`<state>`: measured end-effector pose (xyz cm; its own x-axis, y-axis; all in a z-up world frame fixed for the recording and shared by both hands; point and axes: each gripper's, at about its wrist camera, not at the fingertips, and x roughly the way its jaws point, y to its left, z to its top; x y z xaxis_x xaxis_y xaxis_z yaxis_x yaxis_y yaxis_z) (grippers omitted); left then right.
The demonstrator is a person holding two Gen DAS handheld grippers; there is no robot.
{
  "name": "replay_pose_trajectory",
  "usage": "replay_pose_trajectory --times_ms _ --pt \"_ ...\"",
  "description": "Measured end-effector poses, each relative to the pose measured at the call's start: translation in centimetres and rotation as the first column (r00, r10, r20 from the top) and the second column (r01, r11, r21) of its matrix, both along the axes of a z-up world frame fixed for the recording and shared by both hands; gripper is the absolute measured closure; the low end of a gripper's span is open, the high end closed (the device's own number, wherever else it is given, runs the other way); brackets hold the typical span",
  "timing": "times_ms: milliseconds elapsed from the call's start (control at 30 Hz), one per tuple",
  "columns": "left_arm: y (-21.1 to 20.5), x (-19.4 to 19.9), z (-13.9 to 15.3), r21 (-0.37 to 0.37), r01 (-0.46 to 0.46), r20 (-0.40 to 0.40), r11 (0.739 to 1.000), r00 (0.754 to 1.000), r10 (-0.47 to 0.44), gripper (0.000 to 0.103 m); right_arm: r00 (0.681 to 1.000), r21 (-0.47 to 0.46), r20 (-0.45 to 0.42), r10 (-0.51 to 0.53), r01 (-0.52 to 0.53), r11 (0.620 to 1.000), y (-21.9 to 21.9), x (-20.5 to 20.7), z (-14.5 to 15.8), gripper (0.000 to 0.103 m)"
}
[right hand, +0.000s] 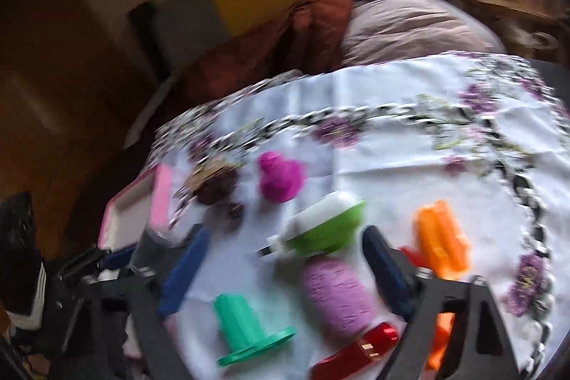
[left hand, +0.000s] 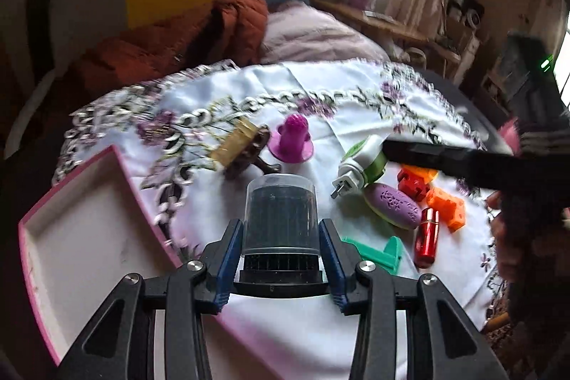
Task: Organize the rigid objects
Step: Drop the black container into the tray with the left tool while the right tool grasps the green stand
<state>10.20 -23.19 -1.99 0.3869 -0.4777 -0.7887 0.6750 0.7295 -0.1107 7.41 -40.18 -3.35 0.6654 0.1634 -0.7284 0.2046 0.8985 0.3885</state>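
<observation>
My left gripper [left hand: 281,230] is shut on a black cylinder under a clear dome [left hand: 281,216], held just right of the pink tray [left hand: 85,237]. My right gripper [right hand: 285,259] is open and empty, hovering over the pile; one of its fingers crosses the left wrist view [left hand: 445,162]. Between its blue pads lie a white and green plug-like piece [right hand: 320,227] and a lilac oval piece [right hand: 338,294]. Near them are a teal flanged tube [right hand: 242,326], a red shiny capsule [right hand: 359,351], an orange block [right hand: 441,237], a magenta cone piece [right hand: 278,180] and a brown-and-gold item [right hand: 213,184].
The objects lie on a white cloth with purple flower embroidery [left hand: 320,84] over a round table. The pink tray's white inside is bare in the left wrist view. A rust-coloured jacket [left hand: 171,38] and a pink cushion [left hand: 313,31] lie on a seat behind the table.
</observation>
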Motion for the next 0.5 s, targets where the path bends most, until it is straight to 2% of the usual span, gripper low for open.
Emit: replay_pose_trajectory --times_ms 133,200,267,300,367,433,500 --pt "3.0 -1.1 1.4 -0.05 -0.046 0.011 0.998 0.999 0.046 0.06 0.985 -0.024 -0.044 0.168 -0.169 0.985 3.4 0.8 -0.7 0.038" --pt "4.4 -1.7 1.5 -0.063 -0.07 0.007 0.996 0.997 0.07 0.06 0.962 -0.046 -0.083 0.262 -0.266 0.963 5.5 1.0 -1.4 0.038" --pt "5.9 -2.2 1.6 -0.075 -0.097 0.003 0.992 0.995 0.097 0.06 0.941 -0.079 -0.145 0.306 -0.32 0.944 7.0 1.3 -2.5 0.041" --pt "6.8 -2.4 1.6 -0.082 -0.114 -0.002 0.99 0.993 0.114 0.06 0.933 -0.088 -0.17 0.318 -0.336 0.938 7.4 1.4 -3.0 0.043" --pt "8.3 -2.6 1.6 -0.095 -0.145 -0.014 0.985 0.989 0.145 0.06 0.912 -0.127 -0.236 0.335 -0.371 0.92 8.6 1.6 -4.3 0.07" --pt "10.4 -2.8 1.5 -0.106 -0.19 -0.023 0.976 0.982 0.189 0.06 0.895 -0.178 -0.306 0.325 -0.389 0.904 9.3 1.8 -5.7 0.072" --pt "12.2 -2.7 1.3 -0.114 -0.23 -0.034 0.967 0.973 0.227 0.059 0.891 -0.207 -0.318 0.325 -0.4 0.893 9.7 1.8 -6.0 0.073"
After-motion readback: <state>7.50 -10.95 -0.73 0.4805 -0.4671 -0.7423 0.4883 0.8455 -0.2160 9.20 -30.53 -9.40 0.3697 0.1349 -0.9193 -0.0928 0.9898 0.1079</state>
